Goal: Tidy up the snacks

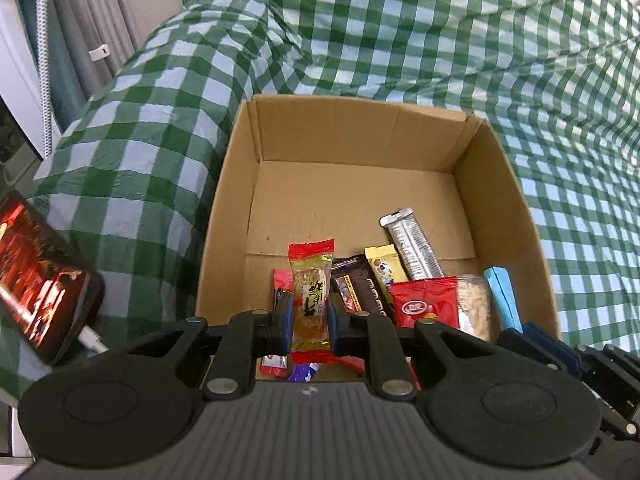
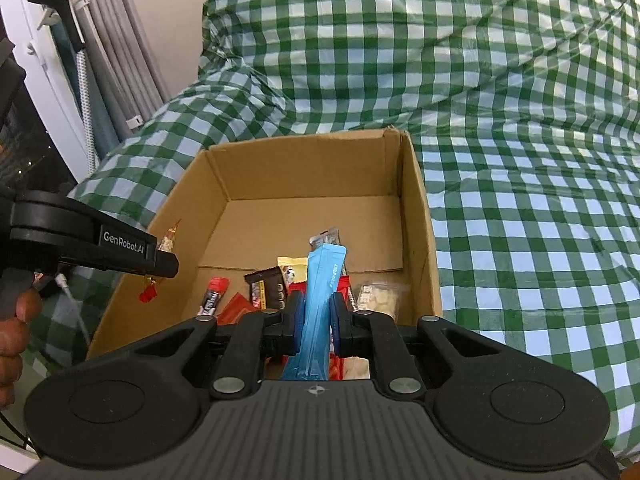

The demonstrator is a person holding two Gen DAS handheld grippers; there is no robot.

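An open cardboard box (image 1: 356, 136) (image 2: 416, 208) sits on a green checked cloth, with several snack packets lying along its near side. My left gripper (image 1: 308, 312) is shut on a clear peanut-bar packet with red ends (image 1: 310, 280), held over the box's near left part. In the right wrist view that gripper (image 2: 160, 264) shows from the side at the box's left wall. My right gripper (image 2: 316, 320) is shut on a long blue stick packet (image 2: 320, 292), upright above the near right part of the box. The blue packet (image 1: 502, 300) also shows in the left wrist view.
In the box lie a red pouch (image 1: 426, 304), a dark brown bar (image 1: 360, 288), a yellow bar (image 1: 382, 264), a silver bar (image 1: 412, 244) and a clear bag of pale pieces (image 1: 474, 304). A lit phone (image 1: 36, 272) with a white cable lies left of the box. Curtains (image 2: 120, 60) hang at far left.
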